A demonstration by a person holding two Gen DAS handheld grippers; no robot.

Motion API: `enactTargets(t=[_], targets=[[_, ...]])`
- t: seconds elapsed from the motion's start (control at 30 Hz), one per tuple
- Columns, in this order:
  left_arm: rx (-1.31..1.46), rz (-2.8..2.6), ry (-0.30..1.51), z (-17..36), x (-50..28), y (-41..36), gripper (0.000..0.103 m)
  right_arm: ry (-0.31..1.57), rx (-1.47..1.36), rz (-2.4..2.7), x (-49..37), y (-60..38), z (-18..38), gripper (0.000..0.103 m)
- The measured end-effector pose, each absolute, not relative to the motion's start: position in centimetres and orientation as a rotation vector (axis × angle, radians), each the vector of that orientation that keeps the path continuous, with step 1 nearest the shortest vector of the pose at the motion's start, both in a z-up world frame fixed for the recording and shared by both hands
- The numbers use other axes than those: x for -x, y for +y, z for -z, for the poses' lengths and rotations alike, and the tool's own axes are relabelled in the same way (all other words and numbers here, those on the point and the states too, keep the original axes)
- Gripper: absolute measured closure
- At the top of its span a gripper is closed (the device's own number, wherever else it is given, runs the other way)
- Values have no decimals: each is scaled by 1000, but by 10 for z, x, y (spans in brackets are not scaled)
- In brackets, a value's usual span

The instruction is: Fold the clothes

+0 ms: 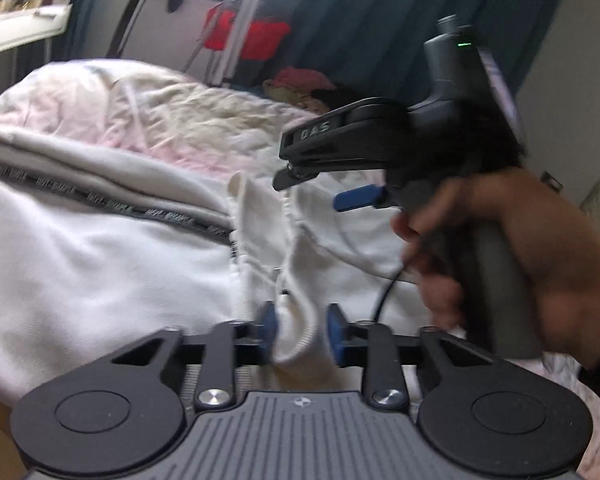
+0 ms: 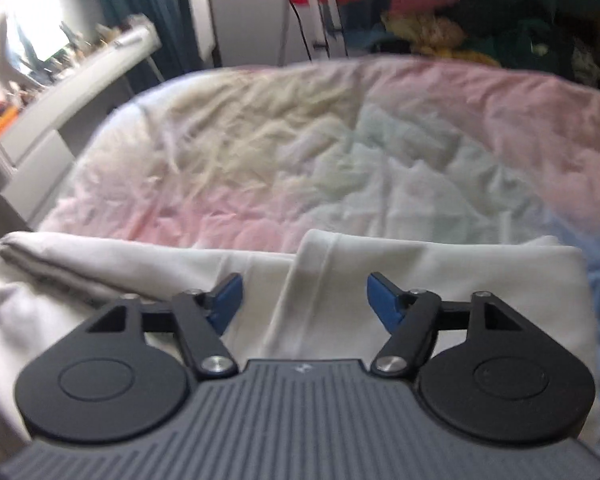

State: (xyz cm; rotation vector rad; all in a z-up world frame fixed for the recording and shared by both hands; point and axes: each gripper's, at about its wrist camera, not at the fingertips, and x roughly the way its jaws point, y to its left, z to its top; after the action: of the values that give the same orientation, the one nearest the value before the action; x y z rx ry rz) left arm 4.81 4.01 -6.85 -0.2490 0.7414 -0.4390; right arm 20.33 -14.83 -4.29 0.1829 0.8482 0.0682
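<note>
I am pinching a ribbed edge of the white garment (image 1: pixel 140 272) between my left gripper (image 1: pixel 302 334) pads, while my right gripper (image 2: pixel 304 300) is hovering spread wide over its folded panel on the bed (image 2: pixel 340 152). It is looking soft, thick and limp (a sweatshirt, probably; blur hides details), so 2 holds along hems should be suiting it best.
</note>
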Motion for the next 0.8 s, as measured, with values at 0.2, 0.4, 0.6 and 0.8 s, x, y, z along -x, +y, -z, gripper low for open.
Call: enactTargets(t=[0.2, 0.4, 0.6, 0.8], targets=[[279, 458, 751, 69, -51, 47, 93, 901, -164, 67, -236, -137, 68, 83], [393, 469, 747, 56, -30, 62, 96, 703, -45, -63, -204, -113, 34, 92], [338, 445, 775, 57, -17, 58, 96, 770, 15, -124, -199, -105, 57, 92], [294, 430, 773, 56, -20, 58, 88, 783, -31, -105, -202, -108, 70, 90]])
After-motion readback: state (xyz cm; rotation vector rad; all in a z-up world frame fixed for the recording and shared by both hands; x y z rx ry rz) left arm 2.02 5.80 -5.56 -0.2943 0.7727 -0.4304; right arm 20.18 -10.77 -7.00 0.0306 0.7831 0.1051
